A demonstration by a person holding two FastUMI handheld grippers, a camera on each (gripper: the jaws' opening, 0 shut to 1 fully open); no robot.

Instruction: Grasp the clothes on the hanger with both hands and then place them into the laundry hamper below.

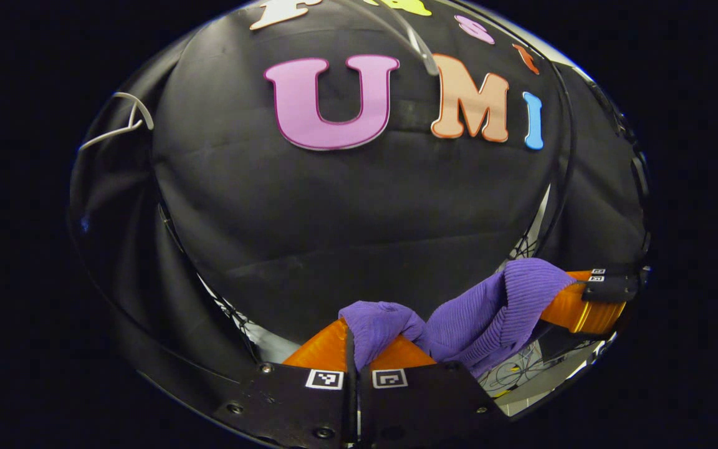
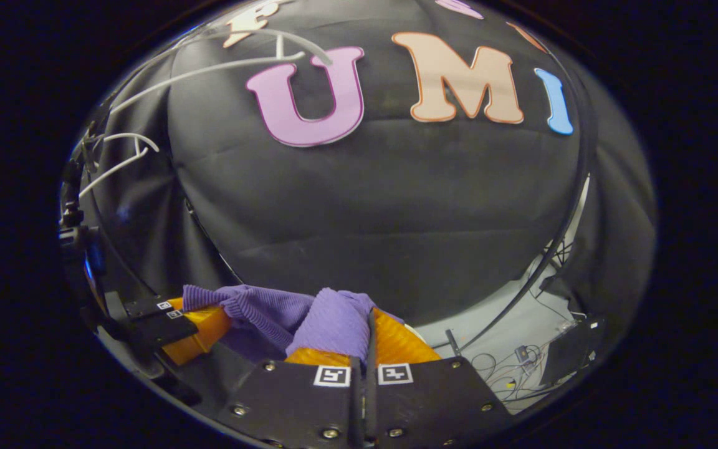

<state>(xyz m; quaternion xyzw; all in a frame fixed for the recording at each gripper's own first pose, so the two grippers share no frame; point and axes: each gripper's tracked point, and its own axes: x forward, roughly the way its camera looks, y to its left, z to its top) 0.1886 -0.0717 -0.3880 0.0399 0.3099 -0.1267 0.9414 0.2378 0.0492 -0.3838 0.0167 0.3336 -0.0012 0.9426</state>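
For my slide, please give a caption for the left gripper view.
Left gripper pinches purple knit garment, whose other end the right gripper holds.

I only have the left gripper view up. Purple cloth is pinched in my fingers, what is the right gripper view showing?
Observer: The right gripper is shut on the purple garment too, fabric bunched between its fingers.
Operator: Where's the hanger?
Observer: A white hanger hangs bare at upper left in the right gripper view, apart from the garment.
Operator: And what's on the floor?
Observer: Loose cables lie on the pale floor at lower right. I cannot make out a hamper.
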